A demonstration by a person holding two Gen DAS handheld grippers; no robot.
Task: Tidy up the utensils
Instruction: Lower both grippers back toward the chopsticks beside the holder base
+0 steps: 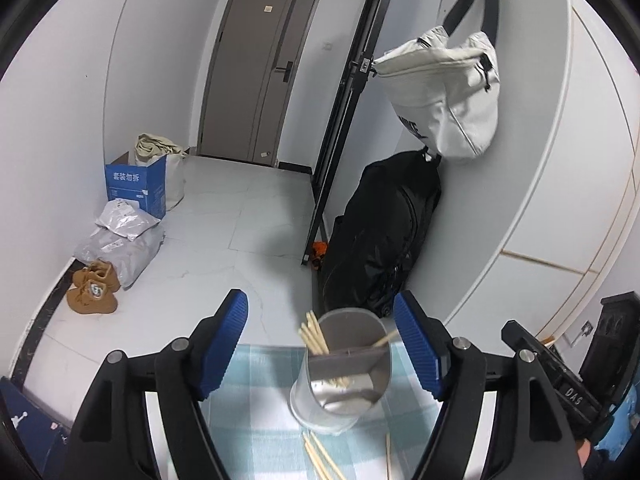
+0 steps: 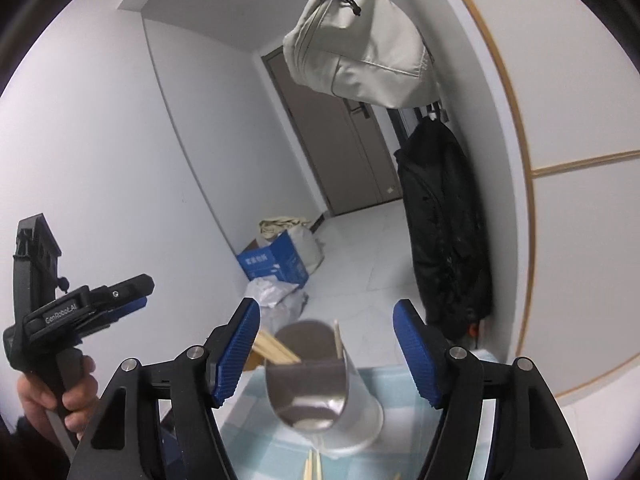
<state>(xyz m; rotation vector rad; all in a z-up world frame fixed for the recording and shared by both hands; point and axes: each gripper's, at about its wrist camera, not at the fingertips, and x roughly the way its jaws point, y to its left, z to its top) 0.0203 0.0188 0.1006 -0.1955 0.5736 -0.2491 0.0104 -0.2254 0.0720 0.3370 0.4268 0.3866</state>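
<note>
**Both tools apart and empty at the holder**

Left wrist view: the left tool stands wide apart, gripping nothing; the utensil holder with chopsticks sits on the checked surface between its pads.

Right wrist view: the right tool gapes likewise, empty, holder ahead.

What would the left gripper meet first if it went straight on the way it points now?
Most likely the utensil holder, standing ahead between the open fingers of the left gripper. Depth is unclear.

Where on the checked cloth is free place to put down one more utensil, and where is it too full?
Free: the checked cloth left of the metal holder, toward its left edge. Crowded: just in front of the holder, where loose chopsticks lie.
</note>
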